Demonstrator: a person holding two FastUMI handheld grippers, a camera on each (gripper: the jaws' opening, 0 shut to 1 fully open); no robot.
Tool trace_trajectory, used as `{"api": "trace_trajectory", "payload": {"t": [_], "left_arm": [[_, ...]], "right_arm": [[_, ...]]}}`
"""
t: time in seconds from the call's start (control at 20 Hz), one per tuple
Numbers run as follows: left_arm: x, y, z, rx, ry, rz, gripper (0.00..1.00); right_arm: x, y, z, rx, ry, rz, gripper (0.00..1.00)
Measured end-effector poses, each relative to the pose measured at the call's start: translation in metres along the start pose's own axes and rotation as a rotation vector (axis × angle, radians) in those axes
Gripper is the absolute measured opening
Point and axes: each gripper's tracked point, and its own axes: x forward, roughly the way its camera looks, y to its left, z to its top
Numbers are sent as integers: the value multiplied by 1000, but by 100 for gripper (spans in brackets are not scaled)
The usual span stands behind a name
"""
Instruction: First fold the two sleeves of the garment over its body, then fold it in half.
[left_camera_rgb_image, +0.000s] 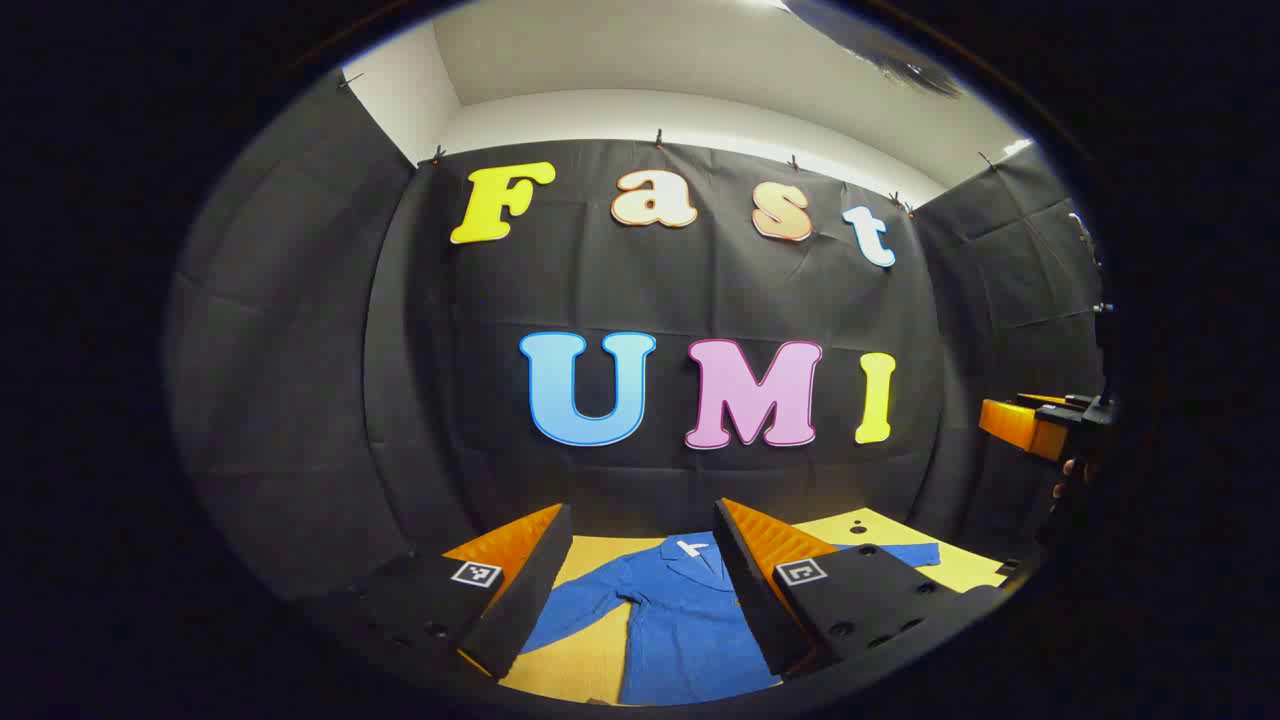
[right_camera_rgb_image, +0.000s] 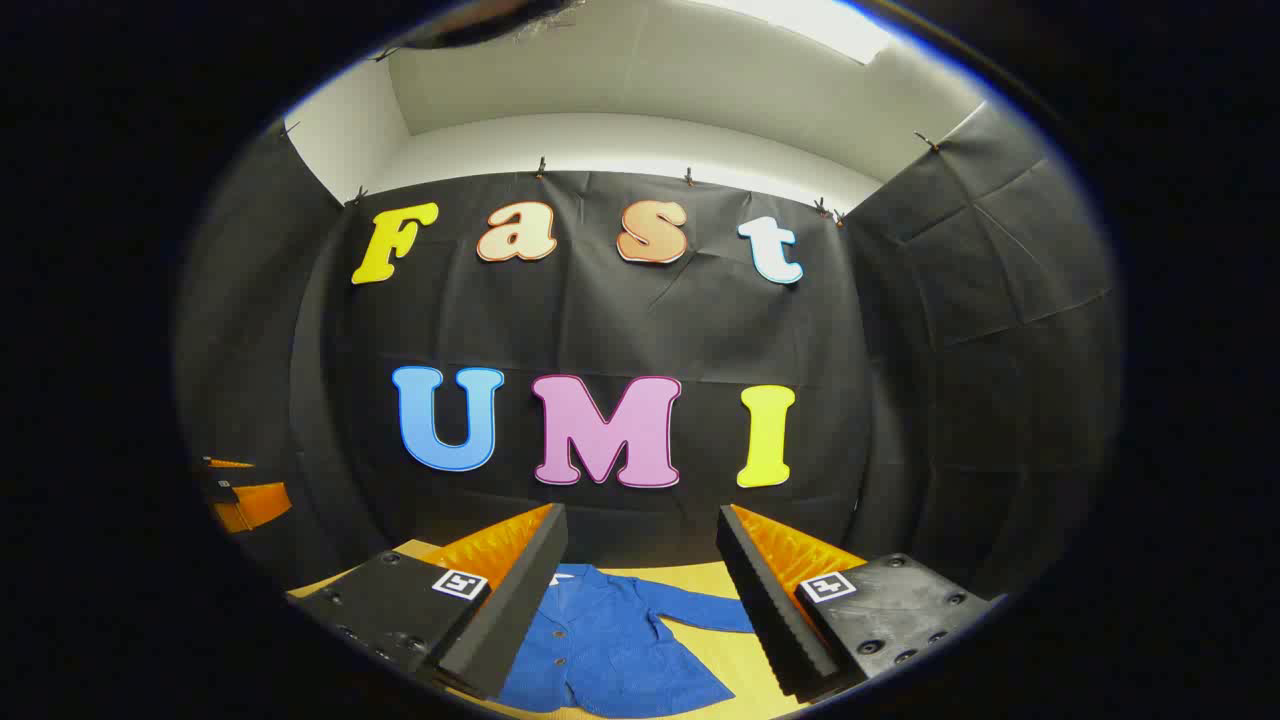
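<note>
Blue jacket (left_camera_rgb_image: 680, 620) flat on the yellow worktop (left_camera_rgb_image: 590, 660), both sleeves spread out to the sides. Left tongs (left_camera_rgb_image: 640, 570) up in the air over it, wide open, holding nothing. Right tongs (right_camera_rgb_image: 640, 580) the same, wide open above the jacket.

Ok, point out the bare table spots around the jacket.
Bare yellow table lies under the blue jacket's sleeve; another strip sits below the other sleeve. The jacket's body covers the middle.

Open air above flat garment (left_camera_rgb_image: 680, 620), table (left_camera_rgb_image: 590, 660).
</note>
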Motion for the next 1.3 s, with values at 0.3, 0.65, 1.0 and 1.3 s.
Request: {"api": "trace_trajectory", "payload": {"t": [0.3, 0.65, 1.0, 1.3], "left_arm": [[-4, -4, 6, 28, -21, -27, 82], [-1, -2, 4, 16, -13, -15, 82], [9, 1, 3, 19, -10, 6, 82], [27, 0, 1, -5, -9, 23, 82]], "right_arm": [[-1, 4, 5, -4, -10, 0, 97], [2, 13, 1, -17, -1, 32, 97], [19, 17, -3, 0, 2, 49, 97], [33, 9, -20, 7, 35, 44, 94]]}}
